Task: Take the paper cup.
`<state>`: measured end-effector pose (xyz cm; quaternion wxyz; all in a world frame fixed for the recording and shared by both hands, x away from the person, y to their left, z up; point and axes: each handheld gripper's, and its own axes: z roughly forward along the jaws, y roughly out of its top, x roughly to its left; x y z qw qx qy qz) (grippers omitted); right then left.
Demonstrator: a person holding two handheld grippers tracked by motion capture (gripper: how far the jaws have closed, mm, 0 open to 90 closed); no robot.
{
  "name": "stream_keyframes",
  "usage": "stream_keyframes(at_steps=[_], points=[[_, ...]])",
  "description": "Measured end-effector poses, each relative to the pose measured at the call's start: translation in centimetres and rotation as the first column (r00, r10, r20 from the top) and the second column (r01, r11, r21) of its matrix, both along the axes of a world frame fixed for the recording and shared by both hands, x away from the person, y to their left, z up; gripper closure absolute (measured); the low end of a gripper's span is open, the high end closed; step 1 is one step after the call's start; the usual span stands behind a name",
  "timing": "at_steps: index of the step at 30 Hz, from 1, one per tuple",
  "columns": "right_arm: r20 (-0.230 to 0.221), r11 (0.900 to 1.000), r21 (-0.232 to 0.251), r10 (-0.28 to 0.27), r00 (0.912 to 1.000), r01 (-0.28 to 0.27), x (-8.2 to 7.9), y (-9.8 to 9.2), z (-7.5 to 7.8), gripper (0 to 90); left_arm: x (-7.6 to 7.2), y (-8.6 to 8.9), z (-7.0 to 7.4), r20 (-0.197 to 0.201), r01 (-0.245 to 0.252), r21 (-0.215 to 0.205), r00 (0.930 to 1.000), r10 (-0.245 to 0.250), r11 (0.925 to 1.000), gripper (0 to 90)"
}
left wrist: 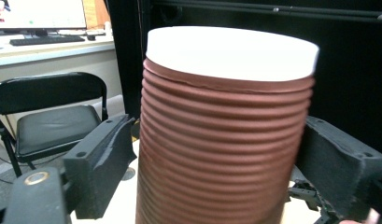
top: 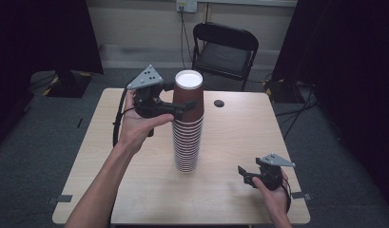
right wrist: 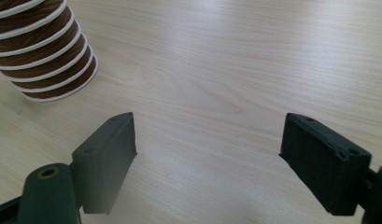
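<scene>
With the left claw (top: 185, 105) spread wide around the top cup of the tall cup stack (top: 187, 128) mid-counter (top: 135, 190), an off-centre squeeze could topple it, while the right claw (top: 247, 175) waits open and empty near the front right corner.

A light wooden table (top: 135, 190) stands on grey carpet (top: 35, 156). At twelve o'clock beyond it sits a black folding chair (top: 224, 52), before a pale wall (top: 135, 23) with a socket (top: 186, 5) (a cable hangs from it). Black curtains (top: 35, 33) hang at ten and two o'clock. The left gripper view shows a desk (left wrist: 48, 51) with a monitor (left wrist: 39, 14).
</scene>
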<state>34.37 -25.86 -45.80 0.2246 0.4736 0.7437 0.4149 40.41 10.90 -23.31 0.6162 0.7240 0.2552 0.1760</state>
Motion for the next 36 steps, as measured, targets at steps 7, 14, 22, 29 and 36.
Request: stream_keyframes(at_steps=[7, 14, 22, 29, 36], points=[[-0.004, 1.000, 0.001, 0.002, 1.0000, -0.002, 0.0, 0.1, 0.0, 17.9, 0.7, -1.3, -0.7, -0.013, -0.006, 0.066, 0.9999, 0.007, 0.9978, 9.6], [-0.008, 1.000, 0.003, 0.002, 1.0000, -0.002, 0.1, 0.1, -0.1, 17.9, 1.1, -1.8, -1.4, -0.016, -0.013, 0.069, 0.9998, 0.014, 0.9975, 5.3], [-0.015, 1.000, -0.002, 0.000, 0.9999, 0.000, 0.0, 0.1, -0.2, 17.9, 1.5, -2.1, -2.3, -0.057, -0.007, 0.057, 0.9983, 0.011, 0.9984, 5.7], [-0.016, 1.000, -0.002, -0.005, 0.9999, 0.005, 0.0, 0.0, -0.2, 18.0, 1.2, -2.1, -2.6, -0.046, -0.002, 0.059, 0.9989, 0.004, 0.9983, 9.7], [-0.017, 1.000, -0.003, -0.006, 0.9998, 0.006, 0.0, 0.0, -0.2, 18.0, 1.3, -2.1, -2.6, -0.041, -0.001, 0.054, 0.9992, 0.003, 0.9985, 10.8]])
